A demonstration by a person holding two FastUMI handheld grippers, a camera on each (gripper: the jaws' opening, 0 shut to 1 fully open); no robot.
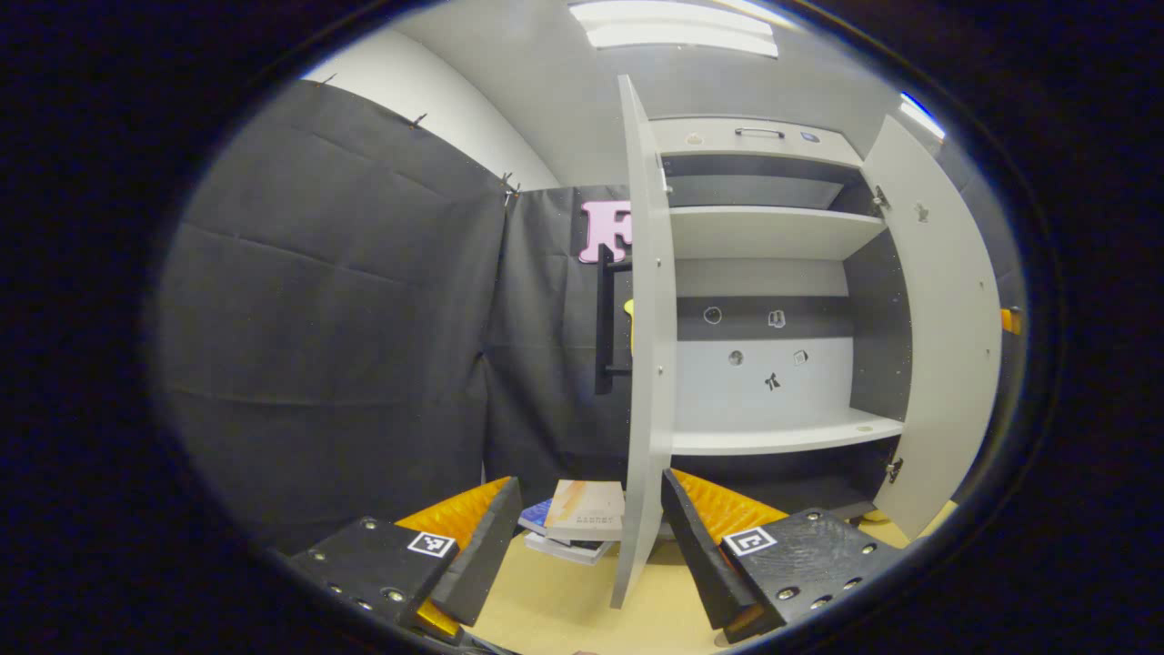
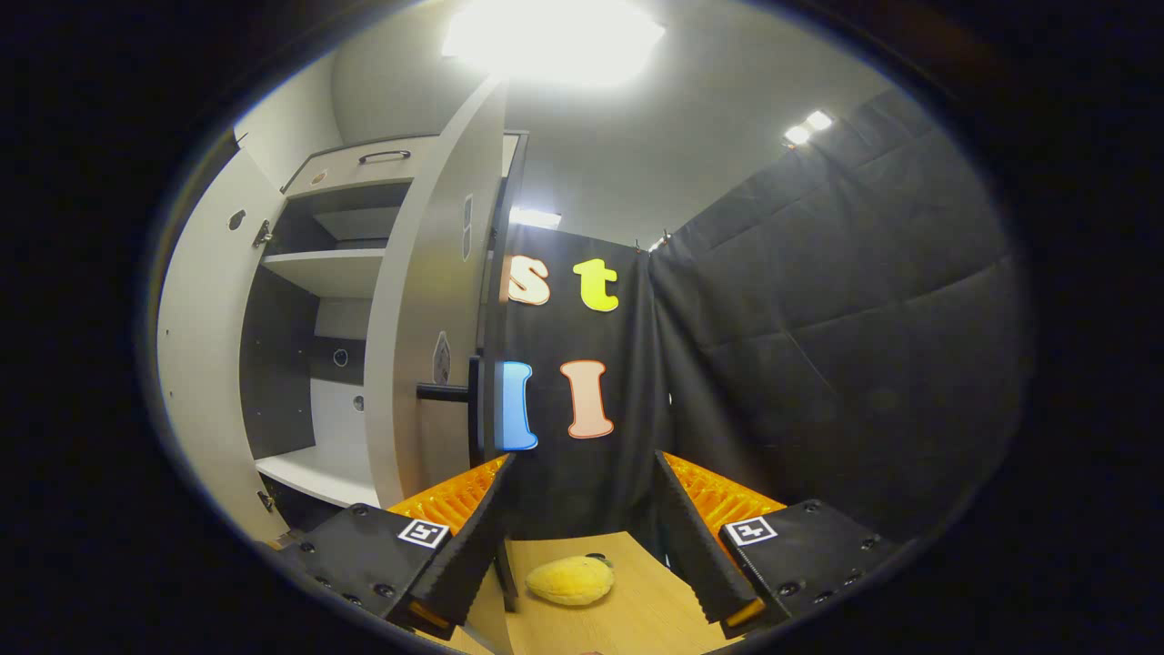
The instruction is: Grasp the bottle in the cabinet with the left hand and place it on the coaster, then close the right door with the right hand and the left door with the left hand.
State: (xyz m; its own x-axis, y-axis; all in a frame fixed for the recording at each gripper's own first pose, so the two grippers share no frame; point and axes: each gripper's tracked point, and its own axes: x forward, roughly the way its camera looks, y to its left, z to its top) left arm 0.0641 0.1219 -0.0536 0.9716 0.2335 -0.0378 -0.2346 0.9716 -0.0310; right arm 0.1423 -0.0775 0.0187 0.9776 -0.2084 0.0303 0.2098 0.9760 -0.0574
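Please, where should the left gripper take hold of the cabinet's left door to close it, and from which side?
Probably the long black handle on the outer face of the left door. It is a thin upright bar standing off the panel, so the open left gripper fits across it. Come from the outer side, left of the door in the left gripper view, since the door stands edge-on.

My fingers (image 1: 473, 555) are ridged on the inside. The cabinet (image 1: 773, 232) looks like smooth matt board, its handle (image 1: 604, 318) matt black. The table (image 2: 627, 619) shows wood grain; a soft yellow toy (image 2: 570, 580) looks plush.
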